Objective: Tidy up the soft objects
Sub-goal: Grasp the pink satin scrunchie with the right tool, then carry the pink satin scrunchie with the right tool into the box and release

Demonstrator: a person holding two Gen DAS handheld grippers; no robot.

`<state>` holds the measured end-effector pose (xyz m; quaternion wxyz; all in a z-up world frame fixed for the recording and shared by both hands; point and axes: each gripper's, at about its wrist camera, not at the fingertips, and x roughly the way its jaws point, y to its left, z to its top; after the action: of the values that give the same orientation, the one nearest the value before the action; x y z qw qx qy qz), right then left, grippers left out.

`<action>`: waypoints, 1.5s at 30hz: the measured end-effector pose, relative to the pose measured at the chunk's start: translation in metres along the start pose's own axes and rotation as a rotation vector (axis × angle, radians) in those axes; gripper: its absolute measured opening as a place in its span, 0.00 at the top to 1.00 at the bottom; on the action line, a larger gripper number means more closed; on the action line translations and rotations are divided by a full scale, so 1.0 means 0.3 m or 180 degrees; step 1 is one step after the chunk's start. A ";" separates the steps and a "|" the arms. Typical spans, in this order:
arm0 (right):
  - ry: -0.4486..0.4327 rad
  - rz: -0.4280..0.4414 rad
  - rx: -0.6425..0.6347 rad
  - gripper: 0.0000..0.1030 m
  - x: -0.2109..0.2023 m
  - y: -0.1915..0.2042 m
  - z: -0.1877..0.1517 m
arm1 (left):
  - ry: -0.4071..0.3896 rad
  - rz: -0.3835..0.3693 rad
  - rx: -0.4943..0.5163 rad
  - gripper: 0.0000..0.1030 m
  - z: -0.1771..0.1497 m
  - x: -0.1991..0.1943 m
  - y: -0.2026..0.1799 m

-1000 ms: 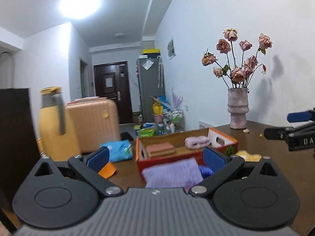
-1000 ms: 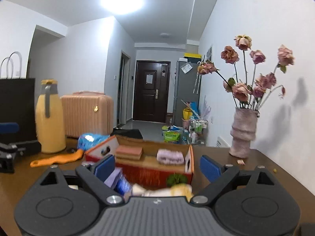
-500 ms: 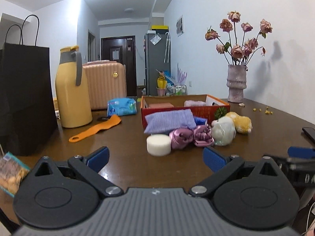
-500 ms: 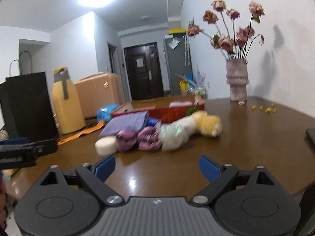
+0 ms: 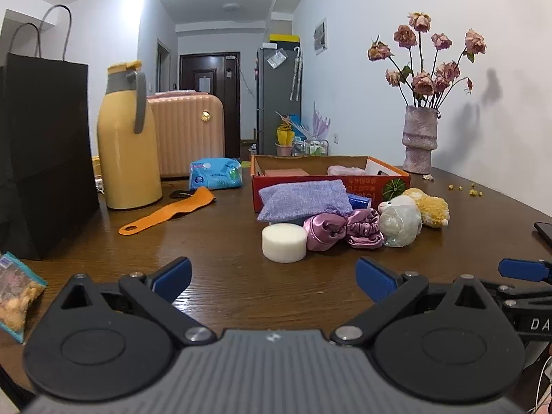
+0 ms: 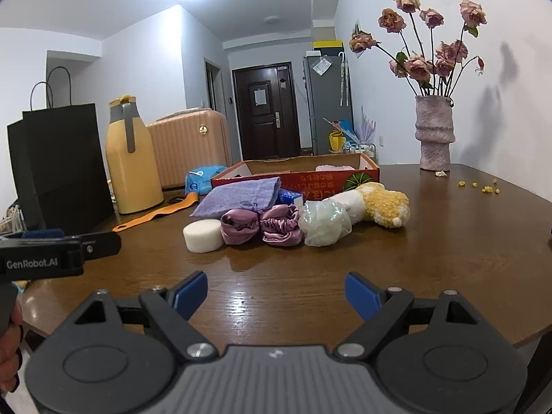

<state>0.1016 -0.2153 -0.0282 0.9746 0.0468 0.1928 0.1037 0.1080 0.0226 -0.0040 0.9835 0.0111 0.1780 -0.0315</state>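
A row of soft things lies on the brown table in front of an orange cardboard box [image 5: 321, 186] [image 6: 300, 181]: a white foam puck [image 5: 284, 242] [image 6: 202, 235], pink satin scrunchies [image 5: 339, 231] [image 6: 262, 224], a clear crinkly bundle [image 5: 400, 226] [image 6: 324, 222], a yellow and white plush toy [image 5: 427, 207] [image 6: 379, 203] and a lilac cloth pouch [image 5: 303, 200] [image 6: 238, 196]. My left gripper [image 5: 272, 277] is open and empty, short of the puck. My right gripper [image 6: 276, 296] is open with its jaws closing on nothing, well short of the row.
A yellow jug [image 5: 126, 138], a black paper bag [image 5: 41, 158], an orange strap [image 5: 165, 215], a blue wipes pack [image 5: 214, 174] and a snack packet [image 5: 17, 293] sit at the left. A vase of dried roses [image 6: 434, 131] stands at the back right. A dark phone [image 5: 544, 231] lies at the right edge.
Both grippers have drawn back from the box and sunk toward the near table edge, so the whole row of soft things has come into view. Both stay empty.
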 end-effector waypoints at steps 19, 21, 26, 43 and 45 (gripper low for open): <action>0.0152 0.0280 -0.0076 0.44 0.450 -0.066 0.226 | 0.0280 -0.0518 -0.0064 0.27 0.122 0.432 -0.052; 0.0215 0.0312 -0.0102 0.47 0.512 -0.074 0.239 | 0.0360 -0.0587 -0.0048 0.37 0.127 0.488 -0.064; 0.0469 0.0470 -0.0040 0.58 0.654 -0.108 0.251 | 0.0587 -0.0807 -0.0102 0.54 0.133 0.609 -0.079; 0.0405 0.0517 -0.0157 0.96 0.593 -0.130 0.261 | 0.0465 -0.0931 -0.0071 0.89 0.169 0.519 -0.110; 0.0400 0.0521 -0.0194 0.96 0.527 -0.121 0.255 | 0.0477 -0.0979 -0.0140 0.89 0.163 0.465 -0.109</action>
<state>0.2808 -0.2199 -0.0205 0.9499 0.0262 0.2458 0.1915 0.2534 -0.0196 -0.0075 0.9510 -0.0355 0.2511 -0.1768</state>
